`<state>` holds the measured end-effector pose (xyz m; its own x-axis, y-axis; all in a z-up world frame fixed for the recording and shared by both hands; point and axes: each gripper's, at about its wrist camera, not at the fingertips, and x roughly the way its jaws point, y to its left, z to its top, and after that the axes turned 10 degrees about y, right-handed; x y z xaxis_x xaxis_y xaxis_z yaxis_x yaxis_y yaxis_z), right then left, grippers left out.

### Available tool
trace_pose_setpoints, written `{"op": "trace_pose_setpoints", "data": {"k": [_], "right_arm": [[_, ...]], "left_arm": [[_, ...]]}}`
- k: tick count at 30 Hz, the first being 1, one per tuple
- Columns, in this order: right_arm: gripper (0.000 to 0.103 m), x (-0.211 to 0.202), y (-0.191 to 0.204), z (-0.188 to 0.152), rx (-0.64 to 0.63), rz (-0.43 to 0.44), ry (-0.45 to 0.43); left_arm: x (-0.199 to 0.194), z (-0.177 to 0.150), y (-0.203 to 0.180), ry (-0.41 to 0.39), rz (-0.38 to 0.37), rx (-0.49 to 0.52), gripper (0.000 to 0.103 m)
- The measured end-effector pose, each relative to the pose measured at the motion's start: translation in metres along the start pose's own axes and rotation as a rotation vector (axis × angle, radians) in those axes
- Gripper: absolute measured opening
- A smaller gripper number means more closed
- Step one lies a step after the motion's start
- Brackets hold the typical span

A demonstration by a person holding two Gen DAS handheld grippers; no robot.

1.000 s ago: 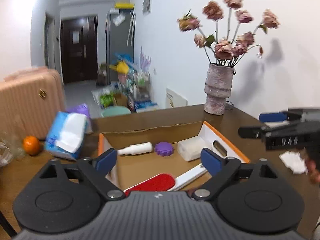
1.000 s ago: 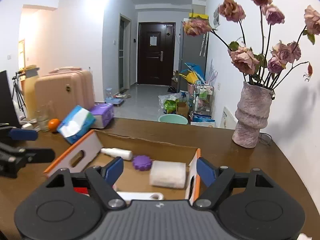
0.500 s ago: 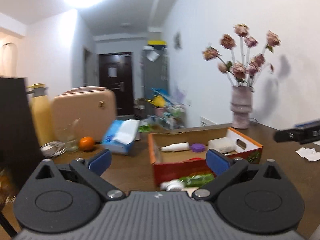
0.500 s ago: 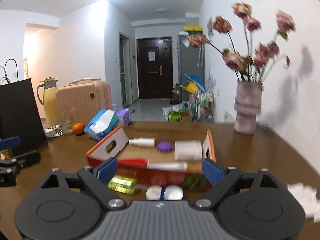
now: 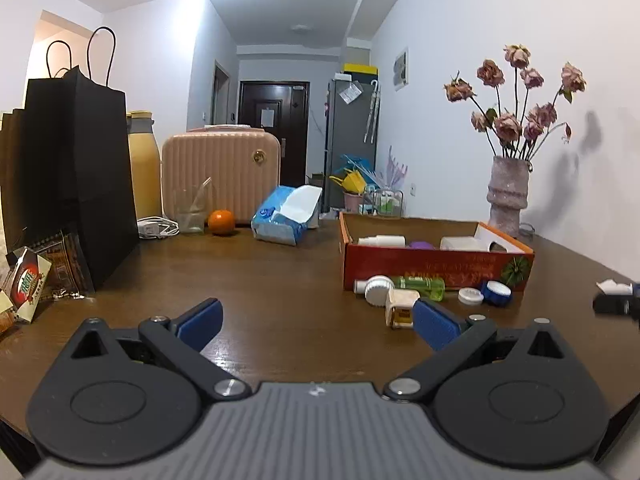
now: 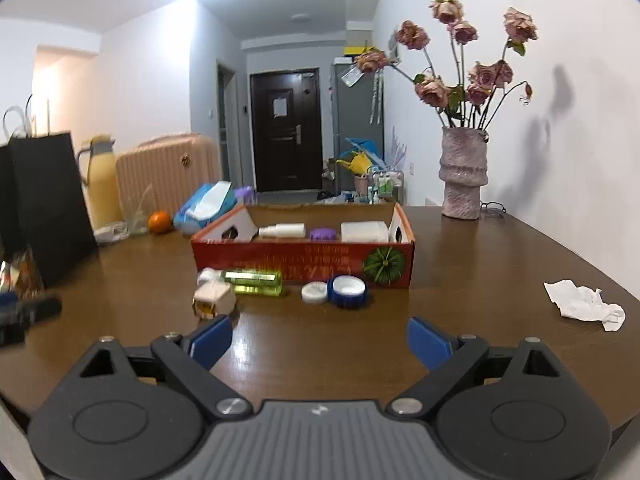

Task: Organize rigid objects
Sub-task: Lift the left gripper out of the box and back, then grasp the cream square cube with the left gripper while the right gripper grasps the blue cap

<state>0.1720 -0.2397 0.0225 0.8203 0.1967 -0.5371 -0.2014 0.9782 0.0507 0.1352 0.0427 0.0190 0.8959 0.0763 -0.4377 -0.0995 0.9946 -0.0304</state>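
Right wrist view gives me the red cardboard box [image 6: 304, 260] as my landmark on the brown surface [image 6: 480, 264]. Inside it I see a white spray bottle [image 6: 282, 231], a purple cap [image 6: 322, 234] and a white block [image 6: 365, 231]. Just in front of the box lie a green bottle [image 6: 252, 282], a square-capped bottle [image 6: 214, 300], a white lid [image 6: 314, 293] and a blue jar [image 6: 347, 290]. A crumpled tissue [image 6: 584, 304] lies well to the right of the box. My right gripper [image 6: 318, 340] has just been opening; its jaws stand spread with nothing between them, short of the loose items. My left gripper [image 5: 316, 320] is likewise spread wide and empty, left of the box.
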Motion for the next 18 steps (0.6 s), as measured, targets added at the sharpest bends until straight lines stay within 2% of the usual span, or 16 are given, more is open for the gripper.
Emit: {"op": "trace_pose_setpoints", "data": {"k": [4, 13, 18], "right_arm": [[0.095, 0.006, -0.003, -0.003, -0.009, -0.036, 0.005], [0.095, 0.041, -0.008, -0.008, 0.013, -0.018, 0.060], [0.094, 0.064, -0.012, 0.001, 0.002, -0.009, 0.085]], "left_arm": [[0.008, -0.002, -0.008, 0.022, -0.023, 0.012, 0.103], [0.047, -0.011, -0.025, 0.131, -0.048, 0.050, 0.103], [0.078, 0.001, -0.029, 0.196, -0.117, 0.046, 0.103]]}}
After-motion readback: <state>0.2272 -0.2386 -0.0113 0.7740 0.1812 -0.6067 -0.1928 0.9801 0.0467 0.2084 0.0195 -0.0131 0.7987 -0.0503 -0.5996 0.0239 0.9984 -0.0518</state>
